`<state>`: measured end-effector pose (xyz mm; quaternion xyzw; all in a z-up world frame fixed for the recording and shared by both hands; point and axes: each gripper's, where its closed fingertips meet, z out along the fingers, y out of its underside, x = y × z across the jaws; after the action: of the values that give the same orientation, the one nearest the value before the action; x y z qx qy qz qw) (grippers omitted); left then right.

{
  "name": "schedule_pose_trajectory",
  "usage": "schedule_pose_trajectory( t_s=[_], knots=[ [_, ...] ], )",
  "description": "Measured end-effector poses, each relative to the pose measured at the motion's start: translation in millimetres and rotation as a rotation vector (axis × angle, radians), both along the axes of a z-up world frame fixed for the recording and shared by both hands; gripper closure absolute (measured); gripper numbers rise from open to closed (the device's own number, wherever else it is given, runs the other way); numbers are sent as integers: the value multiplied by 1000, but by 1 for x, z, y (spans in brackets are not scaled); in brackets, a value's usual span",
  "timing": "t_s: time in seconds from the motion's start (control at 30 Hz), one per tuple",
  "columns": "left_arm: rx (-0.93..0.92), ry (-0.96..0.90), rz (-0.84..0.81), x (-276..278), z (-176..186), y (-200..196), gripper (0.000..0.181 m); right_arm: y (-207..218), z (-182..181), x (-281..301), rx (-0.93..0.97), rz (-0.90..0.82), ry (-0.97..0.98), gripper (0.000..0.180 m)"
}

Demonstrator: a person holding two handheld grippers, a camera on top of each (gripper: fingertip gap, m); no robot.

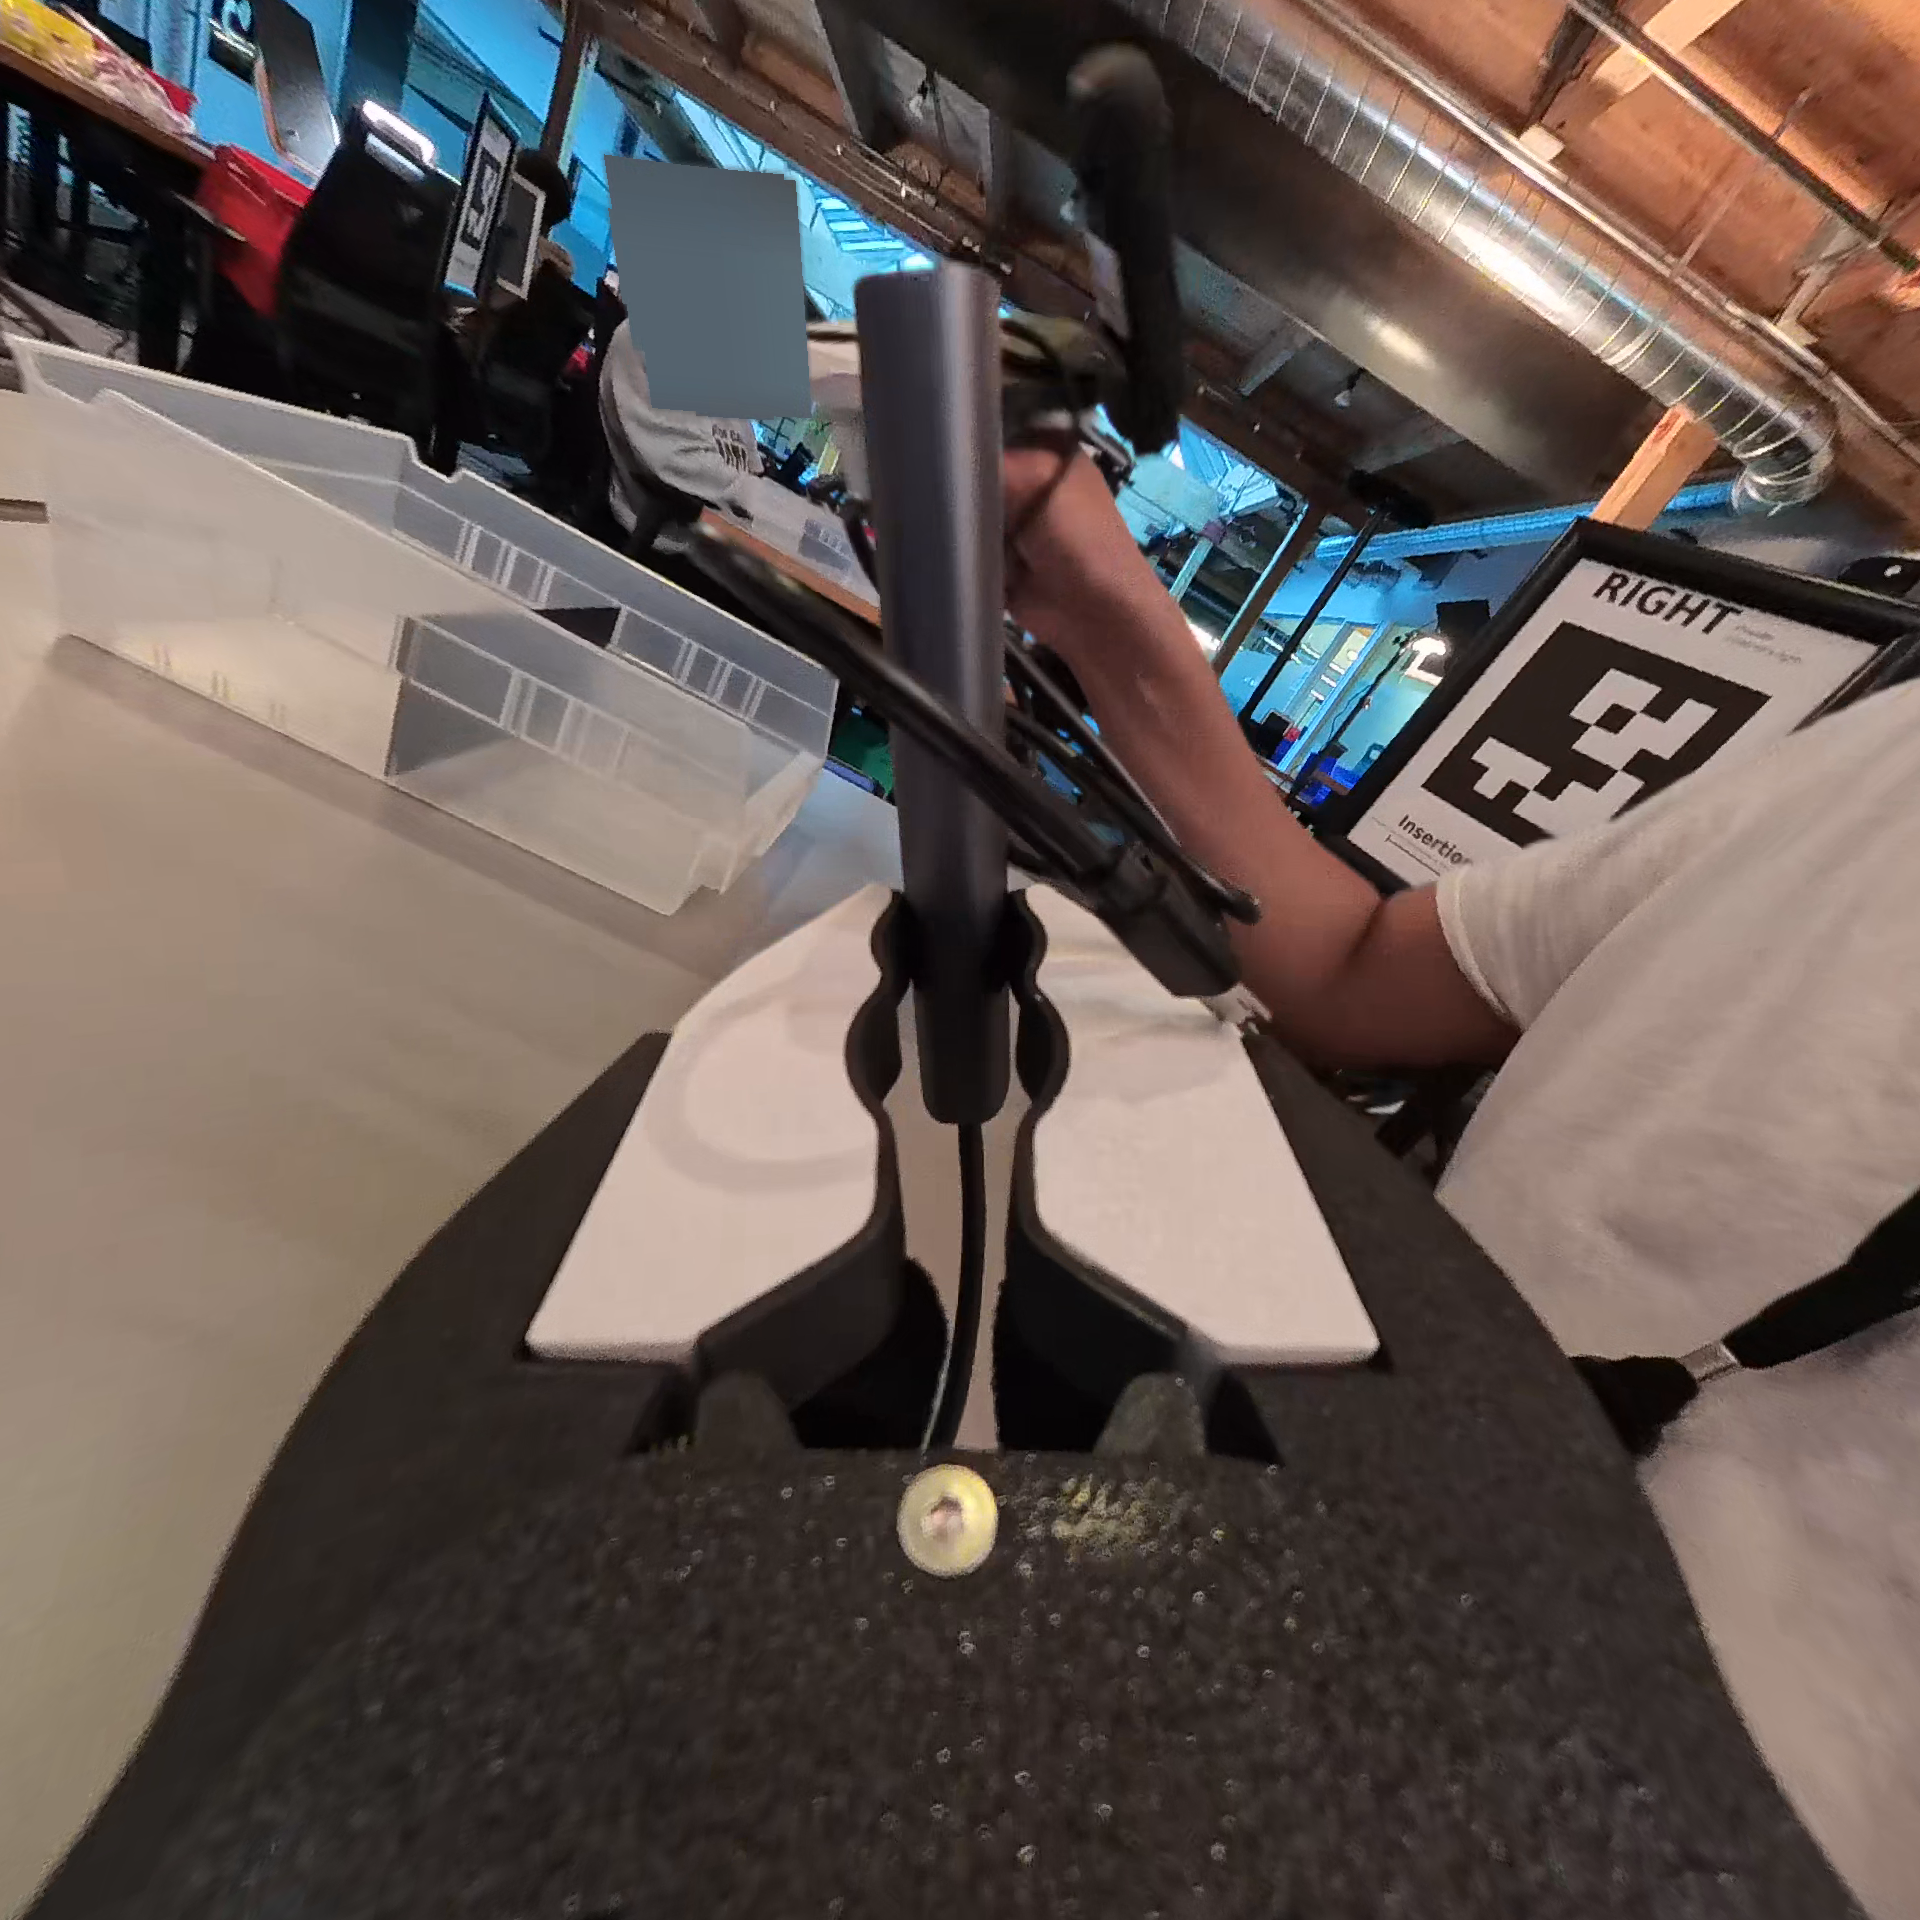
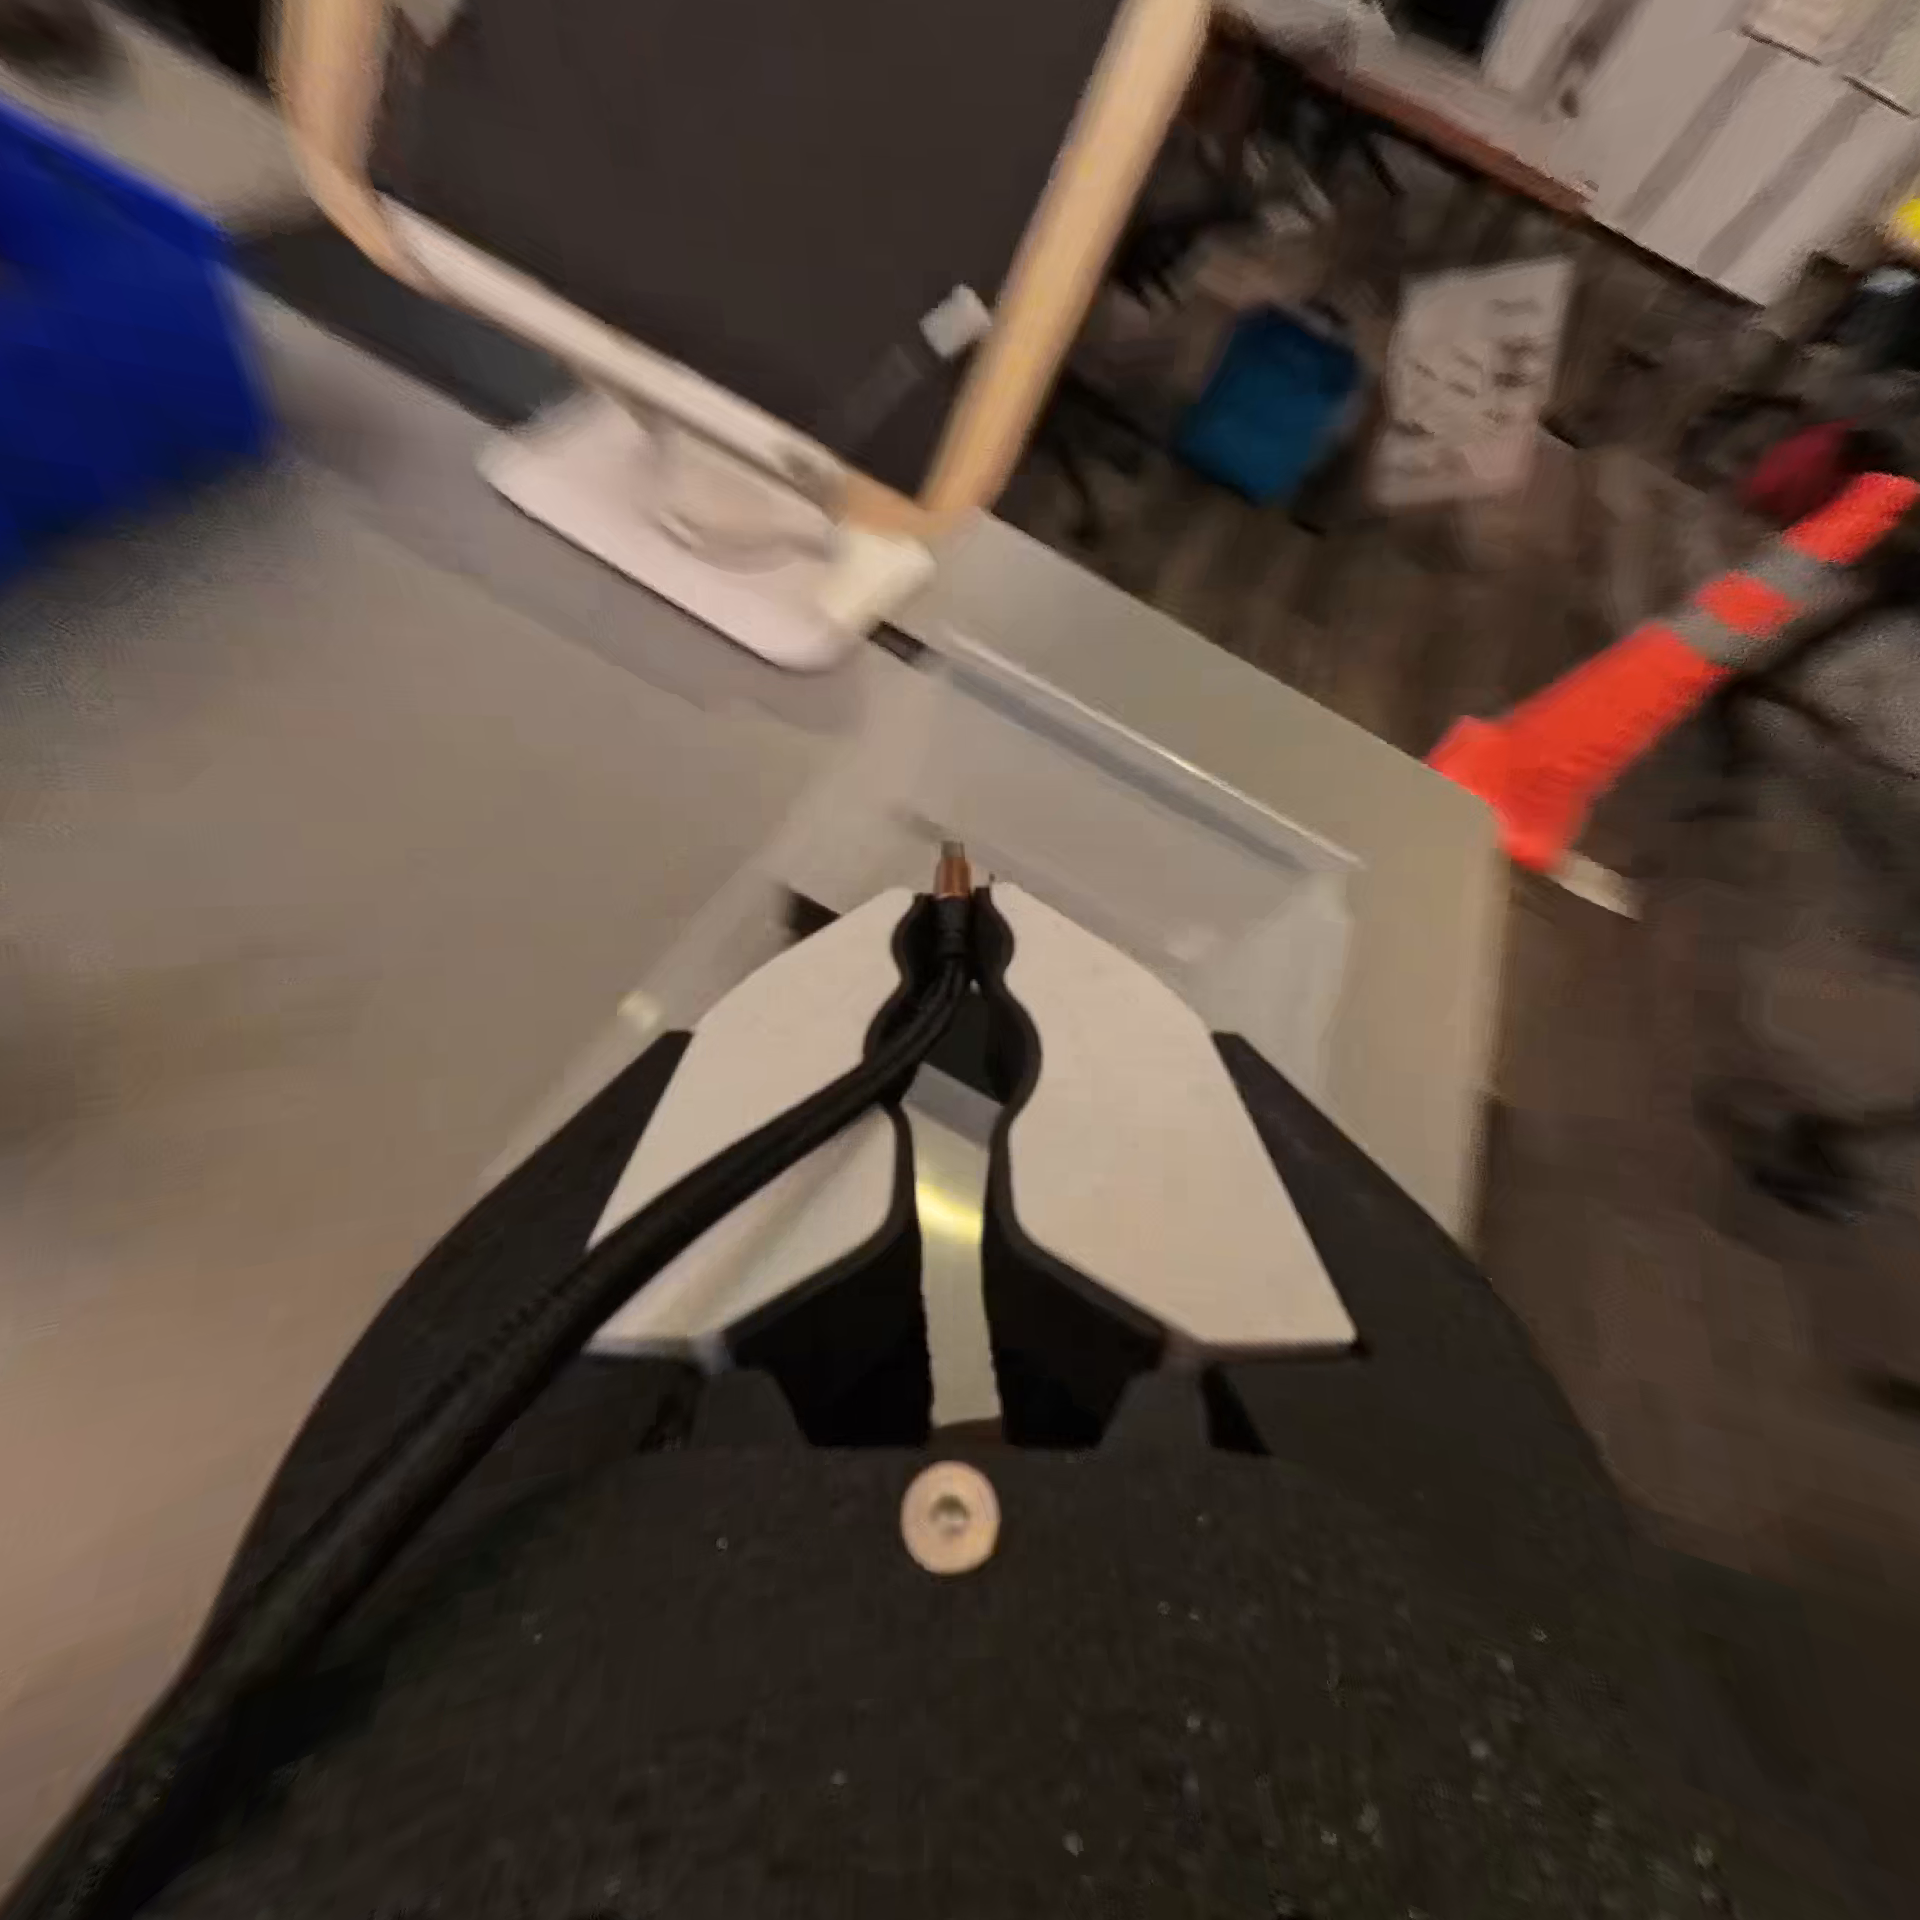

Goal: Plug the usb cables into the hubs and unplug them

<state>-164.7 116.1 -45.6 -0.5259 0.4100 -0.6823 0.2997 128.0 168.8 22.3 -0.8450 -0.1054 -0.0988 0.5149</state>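
In the left wrist view my left gripper (image 1: 954, 940) is shut on a slim dark grey USB hub (image 1: 935, 623). The hub stands upright between the fingers, and its thin black lead (image 1: 968, 1247) runs back toward the camera. Behind the hub a person's bare arm (image 1: 1195, 748) reaches across, with black cables (image 1: 1039, 790) bunched against it. In the blurred right wrist view my right gripper (image 2: 951, 914) is shut on a black USB cable (image 2: 623, 1236). The cable's metal plug tip (image 2: 952, 871) sticks out just past the fingertips, above the table (image 2: 312, 935).
Clear plastic bins (image 1: 468, 644) sit on the pale table (image 1: 260, 1091) at left. A framed marker sign (image 1: 1600, 727) stands at right. The person's white shirt (image 1: 1714, 1039) fills the right edge. A white stand base (image 2: 707, 520), the table corner (image 2: 1455, 831) and an orange cone (image 2: 1662, 655) show.
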Motion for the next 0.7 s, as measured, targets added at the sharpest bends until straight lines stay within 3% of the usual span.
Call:
schedule_pose_trajectory(
  t_s=[0.13, 0.37, 0.5, 0.6, 0.7],
  knots=[
    [63, 81, -37, 8, -14, -15, 164, 16, -19, 68, -209, -231, -366, 172],
    [4, 80, -52, 10, -18, -15, 164, 2, -163, 101, -843, -277, -639, 169],
    [-10, 79, -36, 5, -17, -8, 164, -8, -201, 94, -1032, -219, -566, 154],
    [-8, 74, -17, 2, -16, -2, 164, 1, -197, 85, -998, -194, -417, 143],
    [-18, 71, 1, 0, -16, 3, 164, 16, -171, 83, -856, -192, -281, 135]
  ],
)
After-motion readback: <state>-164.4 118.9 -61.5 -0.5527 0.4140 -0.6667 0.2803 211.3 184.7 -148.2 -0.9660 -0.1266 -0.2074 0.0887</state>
